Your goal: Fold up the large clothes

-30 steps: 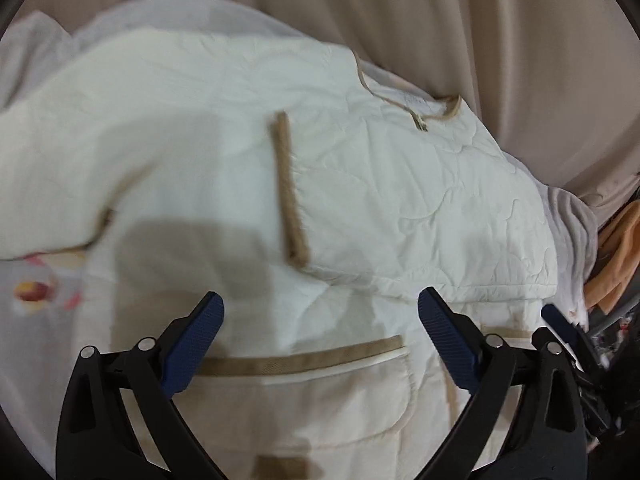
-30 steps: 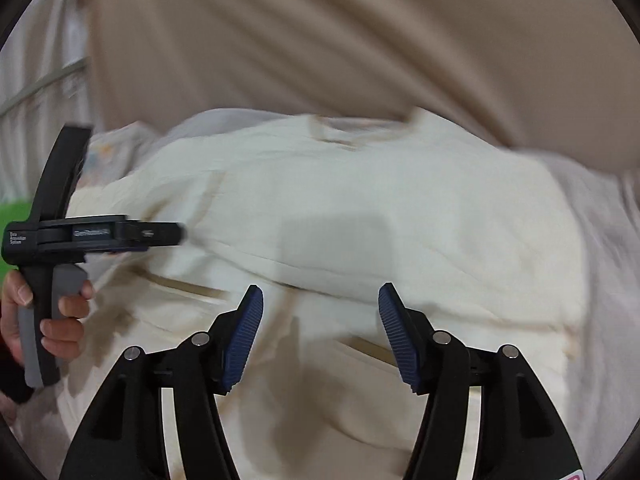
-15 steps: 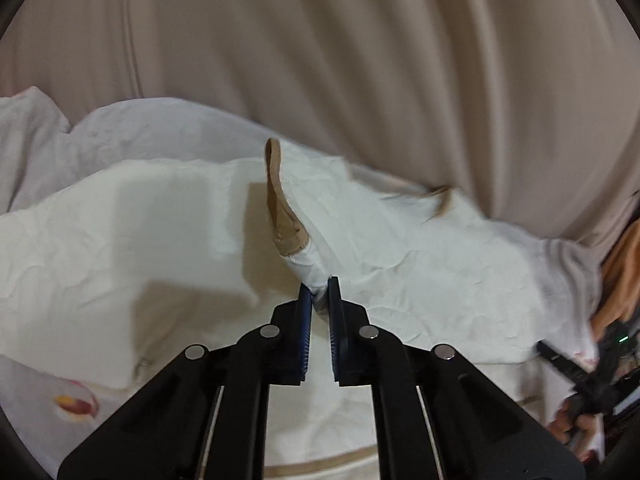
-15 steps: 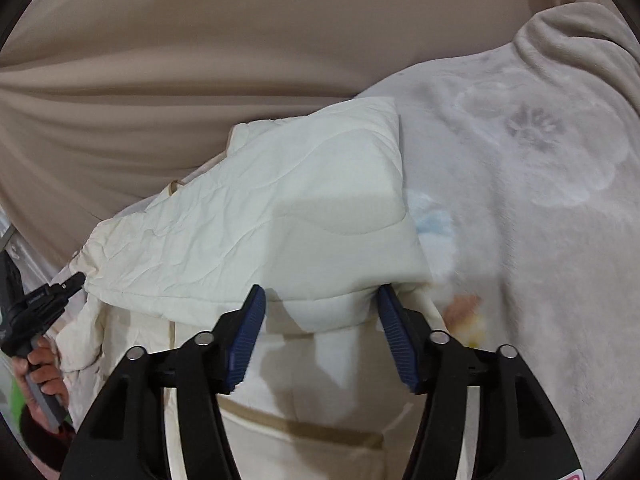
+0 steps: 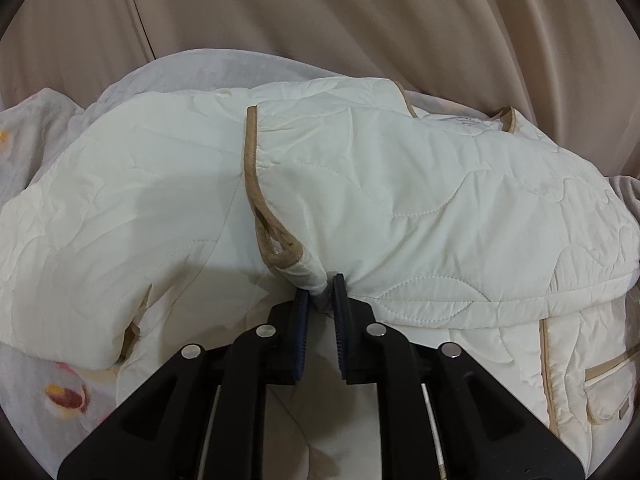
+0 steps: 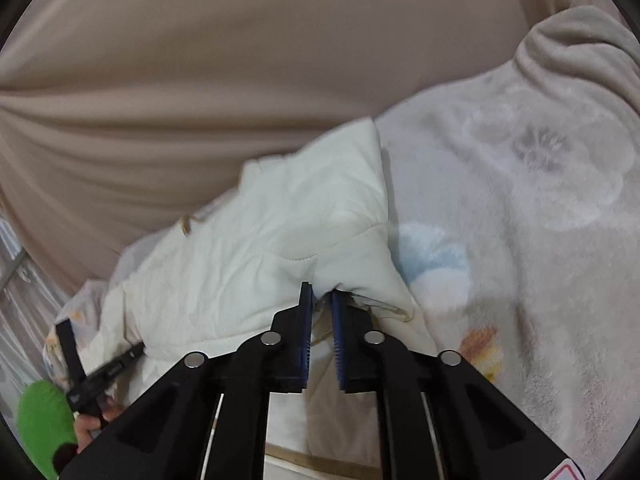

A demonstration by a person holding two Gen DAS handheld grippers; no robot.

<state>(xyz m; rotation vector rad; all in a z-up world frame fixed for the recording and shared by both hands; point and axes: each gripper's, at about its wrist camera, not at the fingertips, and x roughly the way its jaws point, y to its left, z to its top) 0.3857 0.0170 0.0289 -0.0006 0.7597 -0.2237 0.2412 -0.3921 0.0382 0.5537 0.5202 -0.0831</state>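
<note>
A cream quilted jacket with tan edging is spread over a pale flowered blanket, in front of a beige curtain. In the left wrist view, the left gripper is seen with its blue pads pinching a bunched fold of the jacket just below the tan-trimmed sleeve cuff; its jaws are opening slightly, though fabric is still pressed between them. The sleeve is laid across the body of the jacket, and the cuff's tan band is seen running up from the pinched point toward the far edge. A tan-edged pocket is visible at the lower right of that view, and the collar trim lies at the far right near the curtain. In the right wrist view, the right gripper is seen closing on the near edge of a folded-over part of the jacket, with cloth caught between its narrow-set blue pads. The blanket is left bare to the right of that fold, where a blue flower print and an orange one can be made out. At the lower left of the same view, the other gripper's black handle is held in a hand beside something bright green, which cannot be identified.
</note>
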